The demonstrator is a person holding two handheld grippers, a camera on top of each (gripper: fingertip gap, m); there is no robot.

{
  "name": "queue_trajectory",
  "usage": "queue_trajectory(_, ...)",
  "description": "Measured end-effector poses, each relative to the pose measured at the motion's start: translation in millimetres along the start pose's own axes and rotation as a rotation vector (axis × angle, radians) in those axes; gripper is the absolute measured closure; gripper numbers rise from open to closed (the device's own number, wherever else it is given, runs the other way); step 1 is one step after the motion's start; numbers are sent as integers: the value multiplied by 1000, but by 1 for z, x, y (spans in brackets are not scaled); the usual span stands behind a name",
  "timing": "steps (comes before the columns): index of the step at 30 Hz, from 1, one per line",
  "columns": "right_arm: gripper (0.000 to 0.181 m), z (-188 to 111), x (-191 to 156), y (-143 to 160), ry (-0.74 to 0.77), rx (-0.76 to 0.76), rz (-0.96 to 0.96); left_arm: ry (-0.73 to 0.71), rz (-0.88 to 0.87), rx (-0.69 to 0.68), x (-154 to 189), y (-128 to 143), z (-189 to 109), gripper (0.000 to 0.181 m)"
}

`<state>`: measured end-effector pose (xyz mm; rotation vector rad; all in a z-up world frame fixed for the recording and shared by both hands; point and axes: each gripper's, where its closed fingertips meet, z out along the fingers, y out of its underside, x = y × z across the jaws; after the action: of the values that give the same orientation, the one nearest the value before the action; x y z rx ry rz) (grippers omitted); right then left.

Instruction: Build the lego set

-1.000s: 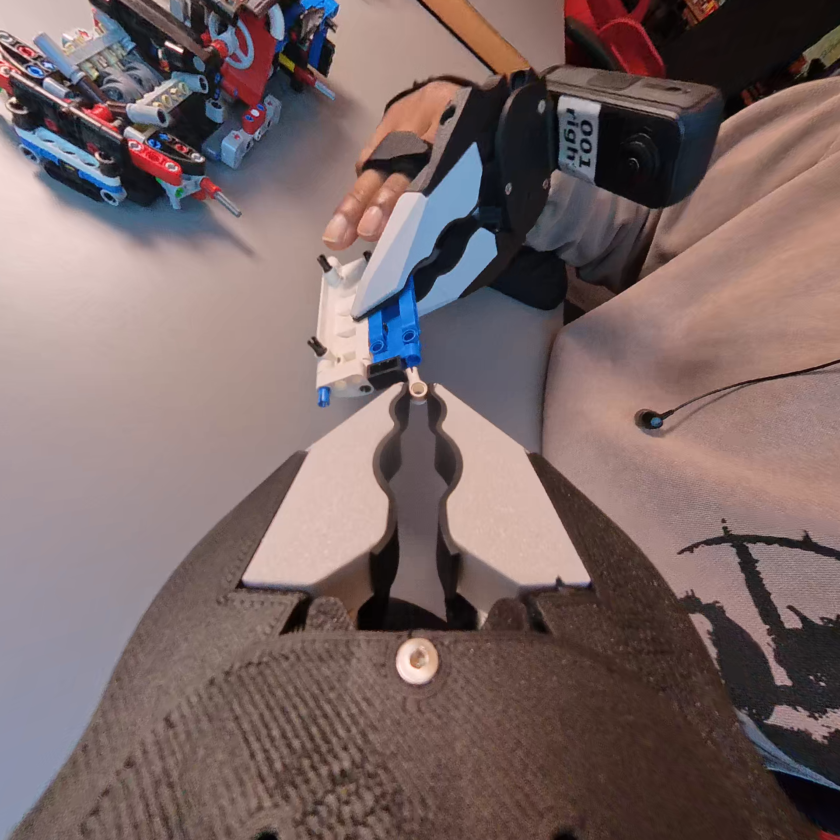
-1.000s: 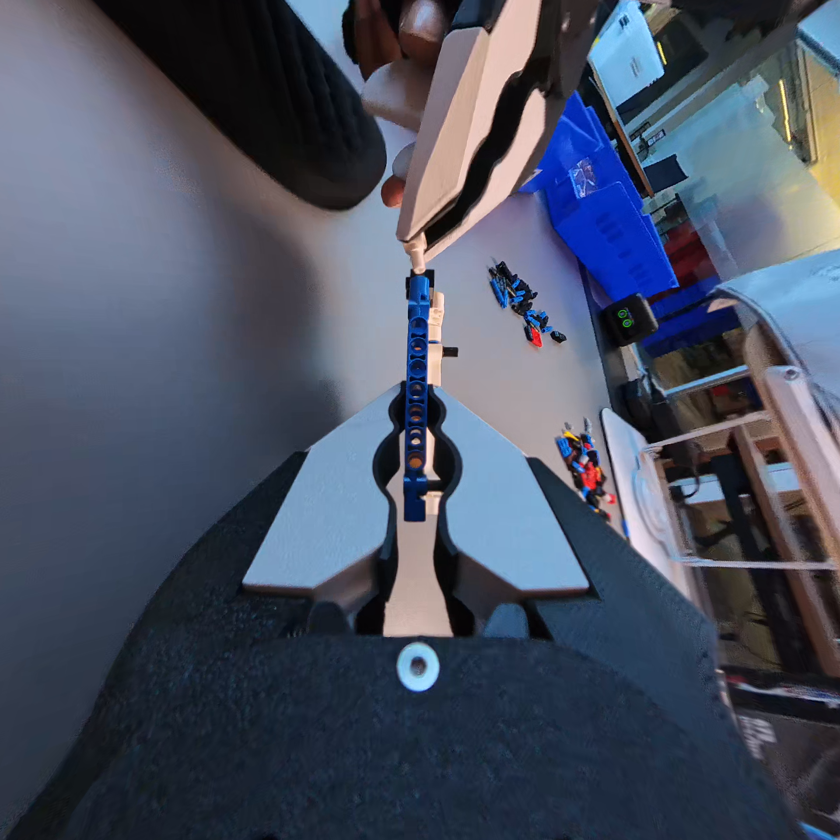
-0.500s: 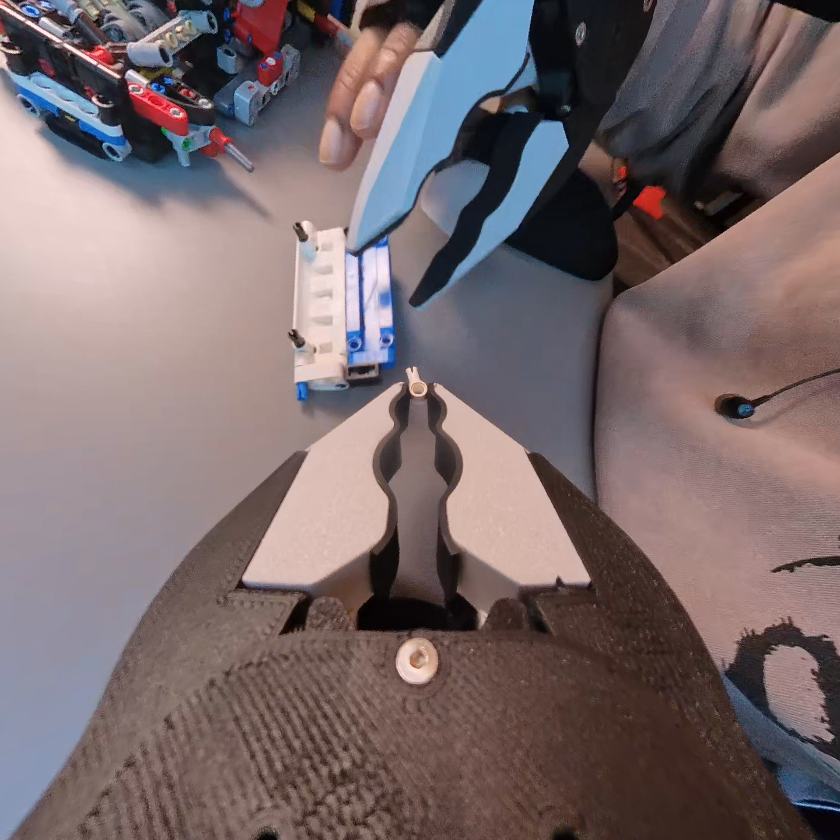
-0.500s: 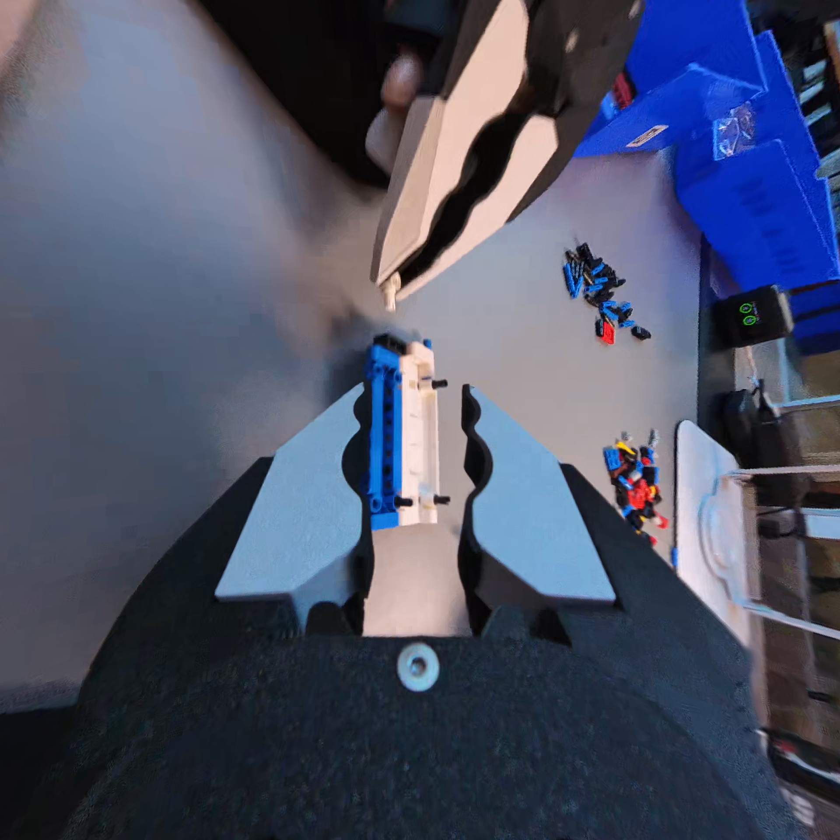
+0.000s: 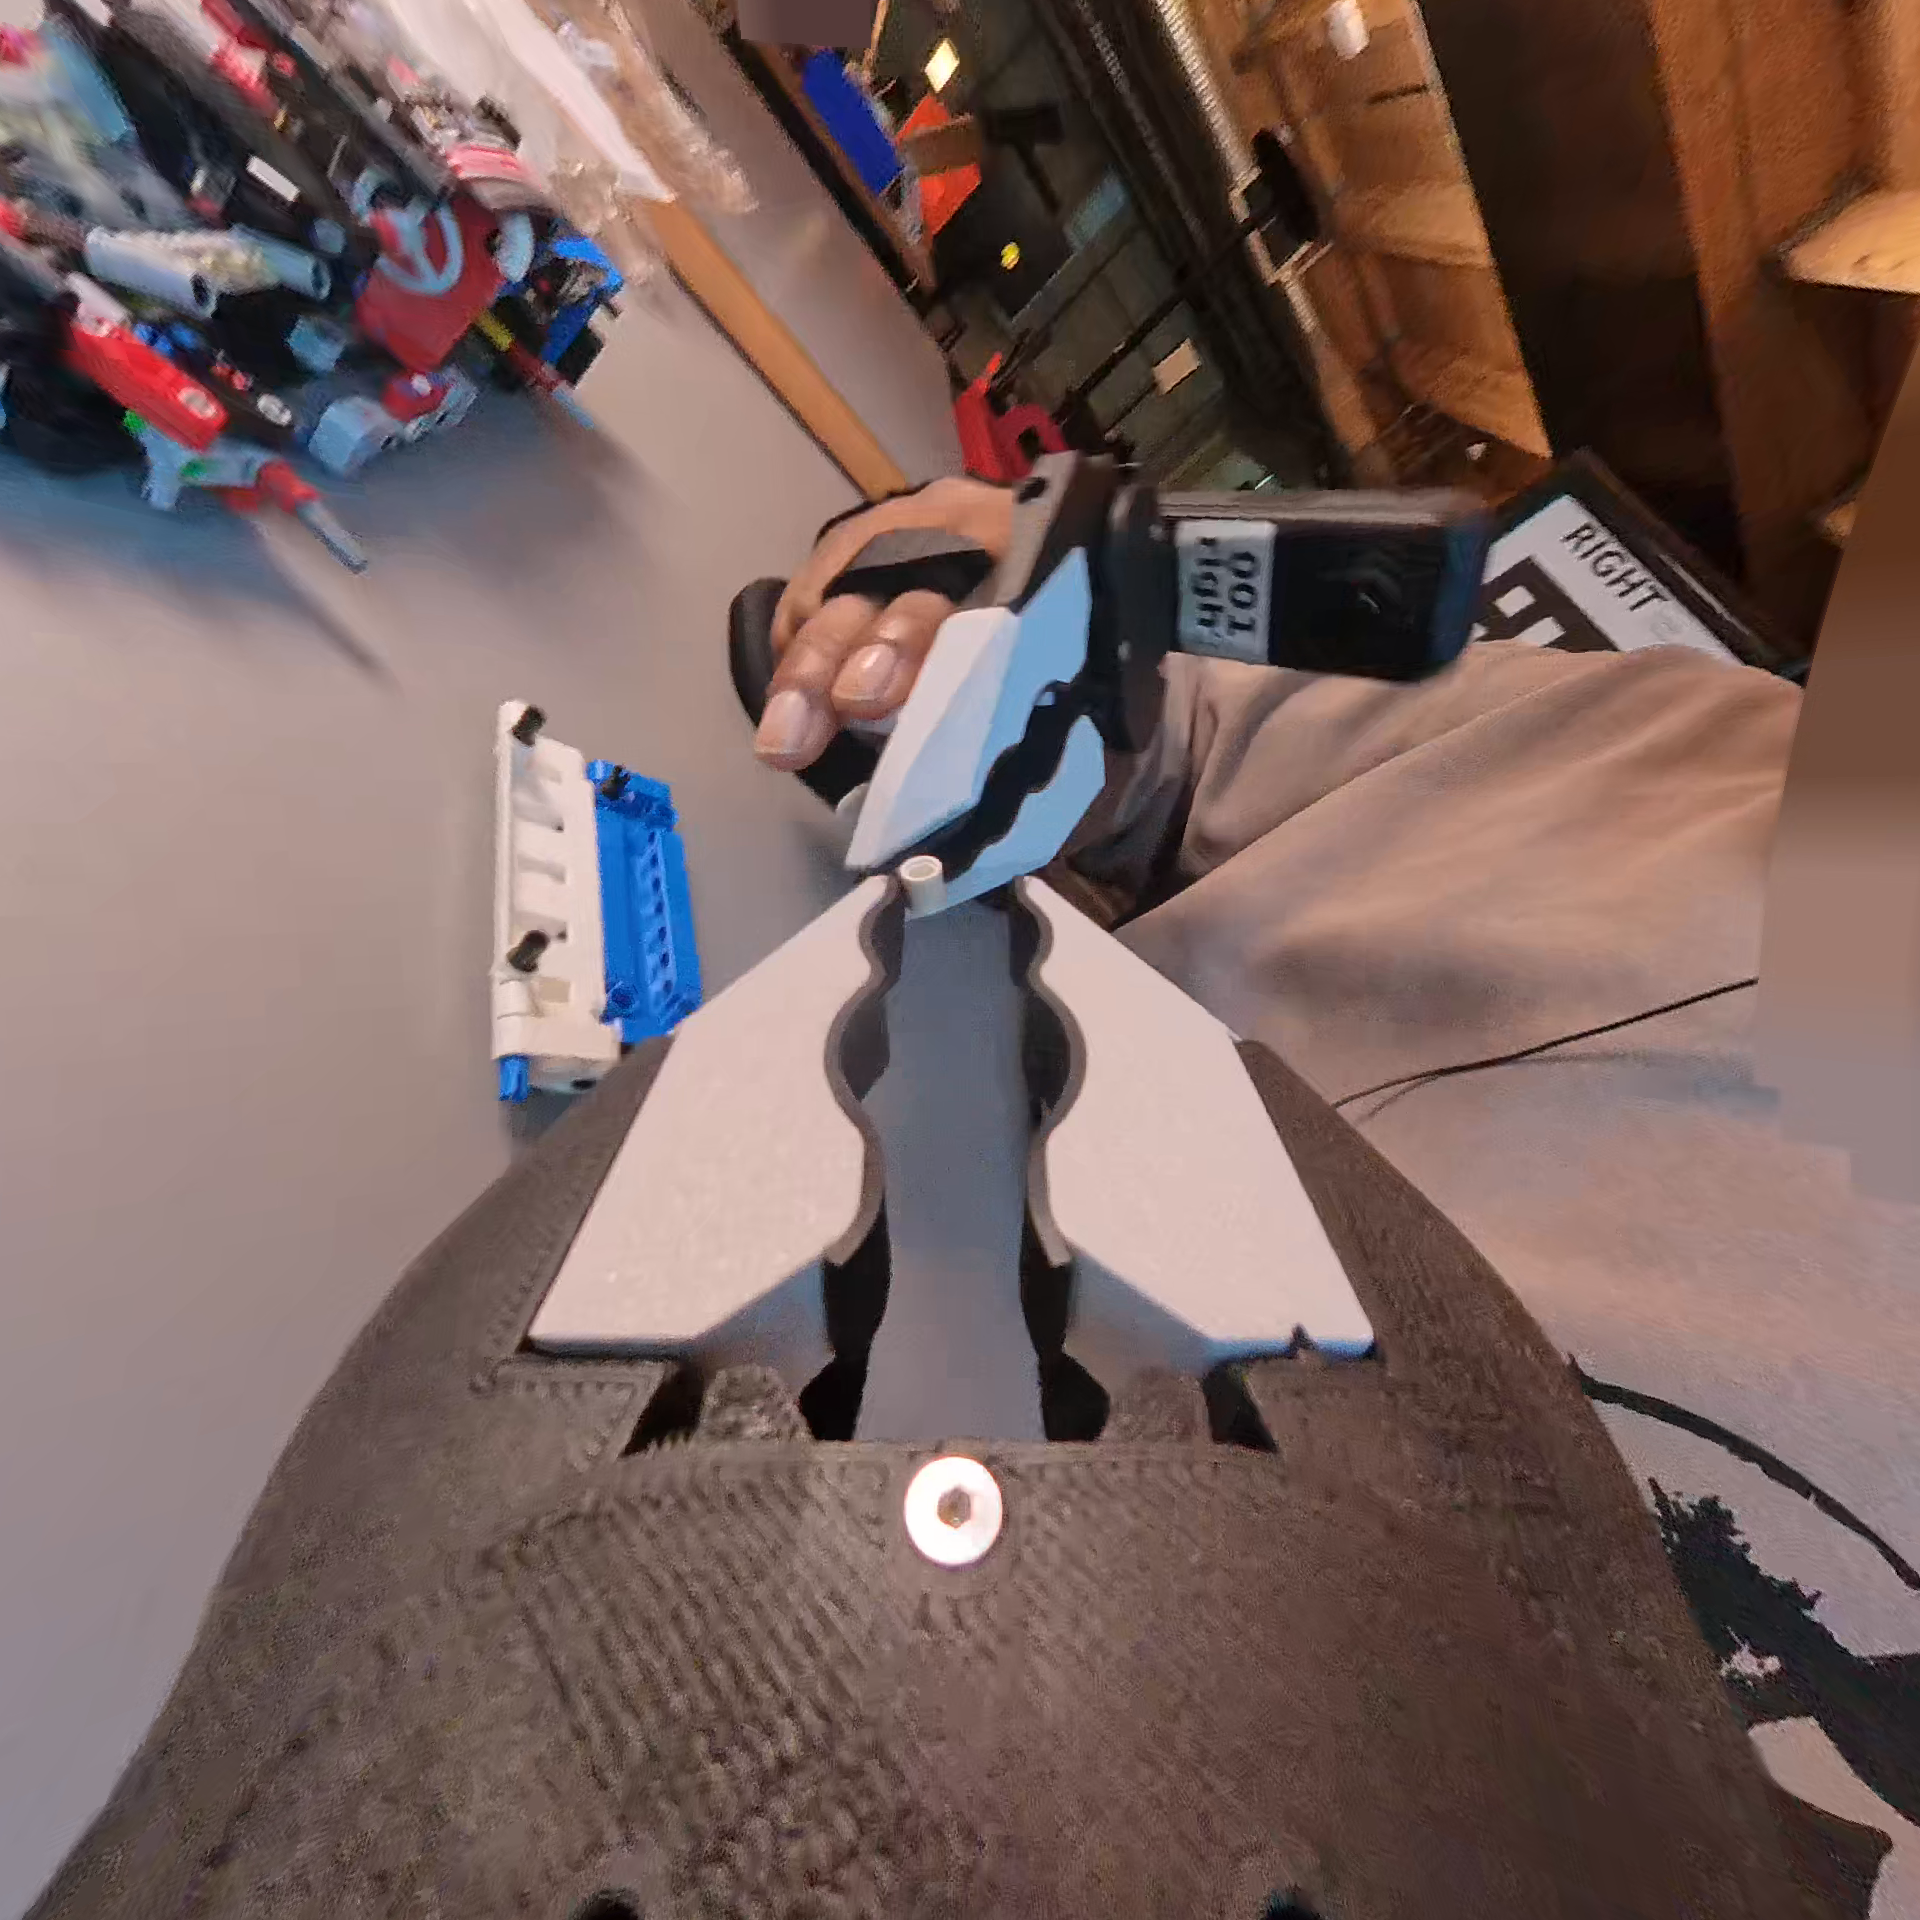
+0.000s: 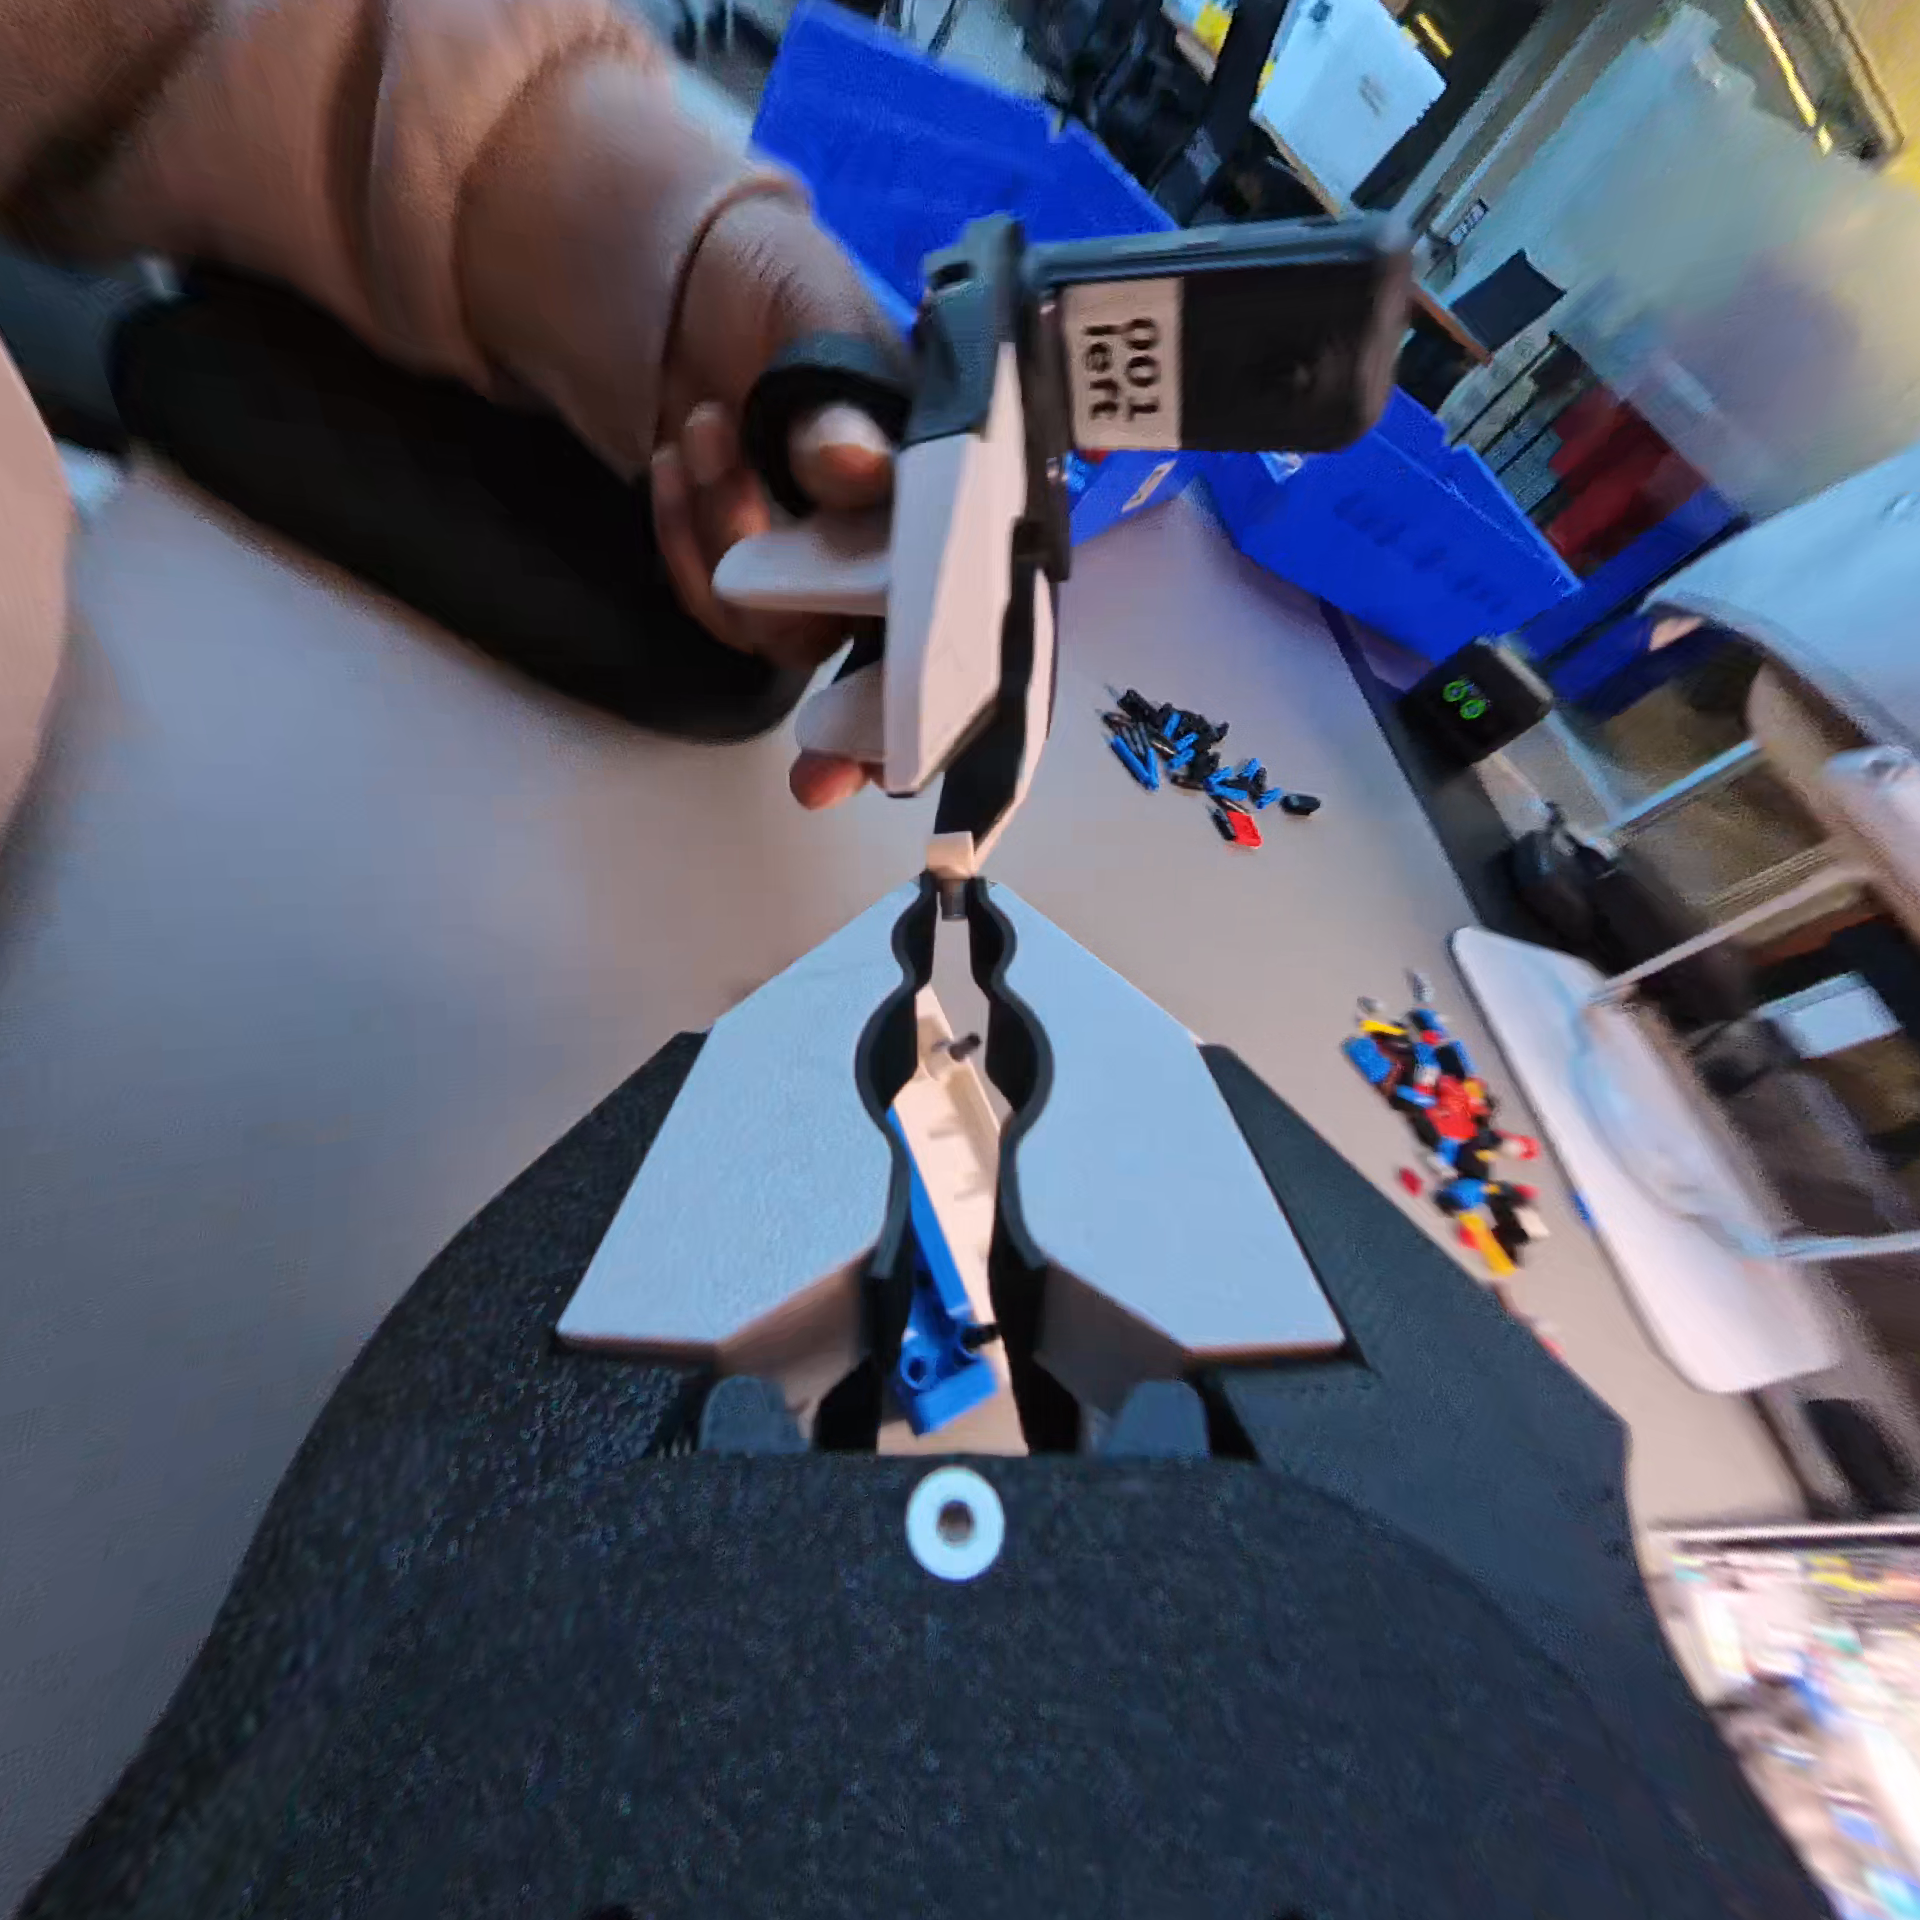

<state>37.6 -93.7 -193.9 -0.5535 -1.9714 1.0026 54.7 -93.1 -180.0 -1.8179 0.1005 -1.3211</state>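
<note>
A small tan pin (image 5: 923, 881) sits between the tips of both grippers, above the grey table. My right gripper (image 6: 951, 888) is shut on it; it also shows in the left wrist view (image 5: 914, 868), pinching the pin from the far side. My left gripper (image 5: 956, 894) has its jaws apart around the pin; in the right wrist view (image 6: 961, 821) it faces my right gripper tip to tip. A white-and-blue beam assembly (image 5: 582, 904) lies flat on the table left of the grippers, and shows through my right fingers' gap (image 6: 945, 1143).
A large partly built red, black and blue model (image 5: 260, 291) stands at the far left. Two piles of loose pieces (image 6: 1205, 758) (image 6: 1444, 1122) lie to the right, with blue bins (image 6: 1403, 551) and a white tray (image 6: 1621, 1174) beyond. The person's sleeve (image 5: 1455, 883) is close by.
My right gripper let go of the white-and-blue assembly, which now lies on the table, then closed on the tan pin. My left gripper's jaws opened.
</note>
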Motion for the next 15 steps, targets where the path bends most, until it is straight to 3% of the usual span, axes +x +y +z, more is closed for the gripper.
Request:
queue_trajectory(3,179,-6,18,-22,-34,219,499,-22,231,142,15,-20,-8,161)
queue_trajectory(8,180,-14,55,-38,-102,550,1191,-327,633,252,14,-52,-23,157)
queue_trajectory(11,179,-11,60,-38,-151,663,1434,-533,845,252,10,-59,-24,154)
queue_trajectory(15,179,-1,52,-47,-188,695,1520,-718,1093,220,12,-61,-21,160)
